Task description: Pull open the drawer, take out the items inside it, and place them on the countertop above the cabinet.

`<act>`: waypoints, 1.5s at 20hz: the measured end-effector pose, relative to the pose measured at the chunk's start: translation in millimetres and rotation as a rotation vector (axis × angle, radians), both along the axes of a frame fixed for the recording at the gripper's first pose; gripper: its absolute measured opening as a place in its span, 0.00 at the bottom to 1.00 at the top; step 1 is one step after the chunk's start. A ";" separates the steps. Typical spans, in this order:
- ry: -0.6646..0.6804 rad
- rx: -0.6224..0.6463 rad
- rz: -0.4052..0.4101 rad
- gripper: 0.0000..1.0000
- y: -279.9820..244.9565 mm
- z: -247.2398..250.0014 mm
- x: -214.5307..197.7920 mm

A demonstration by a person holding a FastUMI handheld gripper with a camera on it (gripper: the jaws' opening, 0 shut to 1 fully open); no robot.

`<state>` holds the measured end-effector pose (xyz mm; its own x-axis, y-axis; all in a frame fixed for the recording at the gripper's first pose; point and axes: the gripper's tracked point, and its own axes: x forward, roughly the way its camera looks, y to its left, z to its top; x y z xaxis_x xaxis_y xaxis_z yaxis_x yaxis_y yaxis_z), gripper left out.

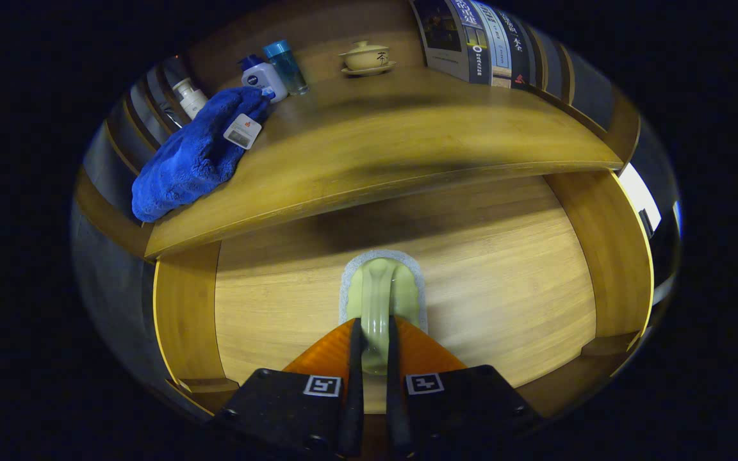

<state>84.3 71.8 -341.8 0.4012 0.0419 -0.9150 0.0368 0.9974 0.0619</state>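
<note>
While tool (374, 349) clamps scrub brush (380, 291) handle; above drawer (503, 282) w/ wood floor

The tool (374, 349) has its two fingers closed on the pale green handle (378, 301) of a scrubbing brush with a grey pad, held over the wooden floor of the open drawer (503, 269). Above the drawer, the surface (420, 147) carries a blue towel (196, 153) with a tag, a white lotion bottle (263, 78), a blue-capped bottle (286, 64), a pump bottle (189, 96), a lidded tea bowl (366, 57) and upright books (478, 38).
</note>
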 end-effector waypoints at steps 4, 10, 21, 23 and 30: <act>-0.045 -0.003 0.017 0.23 3.6 23.7 -2.3; -0.090 -0.010 0.049 0.23 9.8 70.0 -6.1; -0.199 0.017 0.047 0.23 9.6 155.2 22.2; -0.216 0.013 0.050 0.23 10.4 167.1 34.3; -0.237 0.001 0.050 0.23 26.4 181.8 89.7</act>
